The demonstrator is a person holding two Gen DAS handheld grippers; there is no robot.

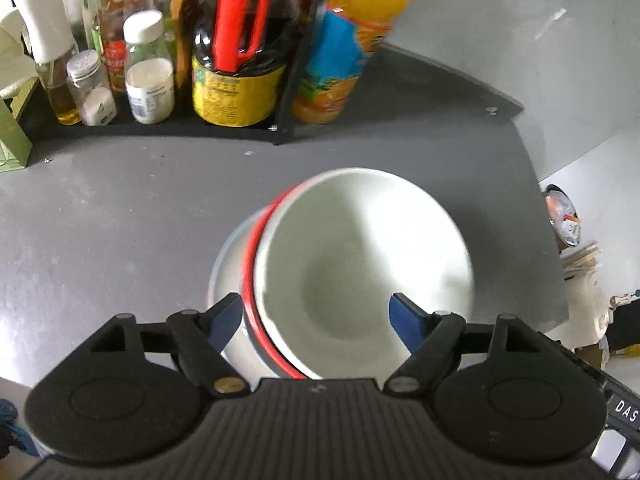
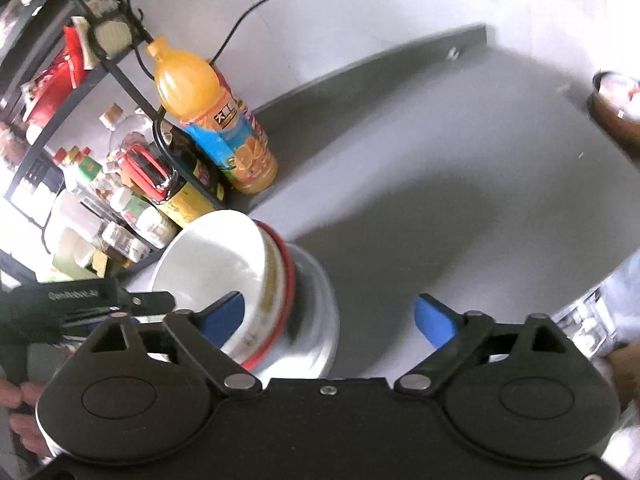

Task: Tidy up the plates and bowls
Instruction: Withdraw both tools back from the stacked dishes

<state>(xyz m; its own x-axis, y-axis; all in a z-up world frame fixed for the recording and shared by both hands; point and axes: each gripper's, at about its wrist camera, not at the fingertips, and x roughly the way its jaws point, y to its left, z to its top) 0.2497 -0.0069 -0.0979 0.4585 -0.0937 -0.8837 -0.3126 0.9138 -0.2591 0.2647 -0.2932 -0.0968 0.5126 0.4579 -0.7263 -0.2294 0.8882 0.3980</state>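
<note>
A stack of nested bowls stands on the grey counter [image 1: 120, 208]: a white bowl [image 1: 360, 248] on top, a red-rimmed bowl [image 1: 250, 280] under it, a steel bowl [image 1: 224, 264] at the bottom. My left gripper [image 1: 316, 316] is open, its left finger outside the stack and its right finger over the white bowl's inside. In the right wrist view the stack looks tilted: white bowl [image 2: 208, 256], red rim [image 2: 290, 276], steel bowl [image 2: 316, 312]. My right gripper [image 2: 330, 316] is open beside the stack, its left finger in front of the white bowl. The left gripper's body [image 2: 76, 304] shows at the left.
A black rack [image 1: 180, 130] with sauce and spice bottles lines the back left. An orange juice bottle [image 2: 216, 120] and a dark bottle with a red handle [image 1: 240, 40] stand just behind the stack. A filled metal bowl [image 2: 616, 100] sits far right near the counter's edge.
</note>
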